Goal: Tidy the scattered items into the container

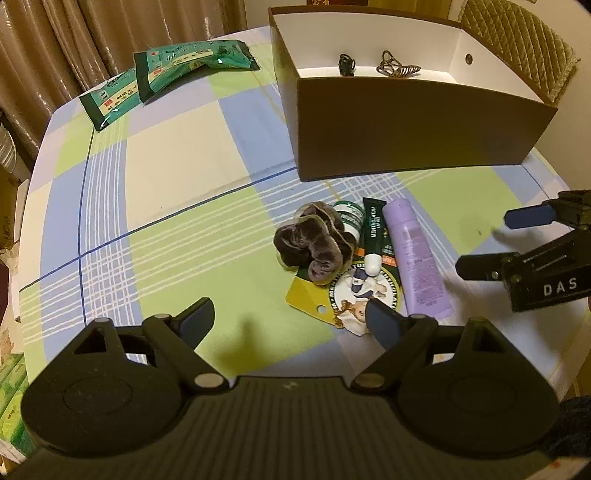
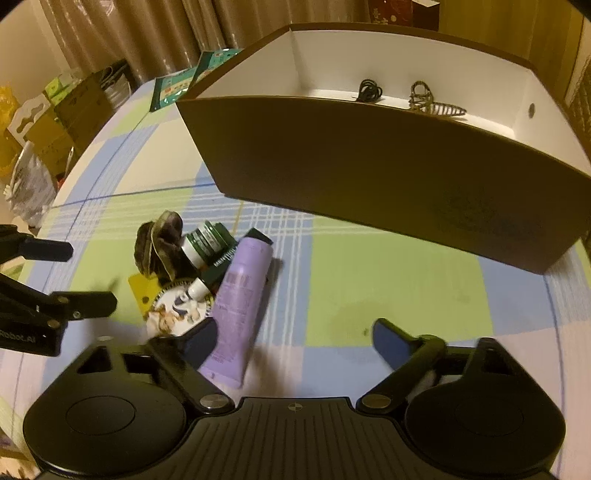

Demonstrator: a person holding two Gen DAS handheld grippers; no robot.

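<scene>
One checked tablecloth point(image 1: 177, 155) covers the table before beige curtains point(image 1: 74, 33).

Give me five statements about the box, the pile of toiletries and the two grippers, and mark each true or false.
1. The brown box already holds two hair clips. True.
2. The purple tube stands upright. False: it lies flat on the tablecloth.
3. The left gripper grips the scrunchie. False: its jaws are open and empty.
4. The green packets lie outside the box. True.
5. The right gripper holds the green jar. False: it is open, beside the purple tube.
</scene>
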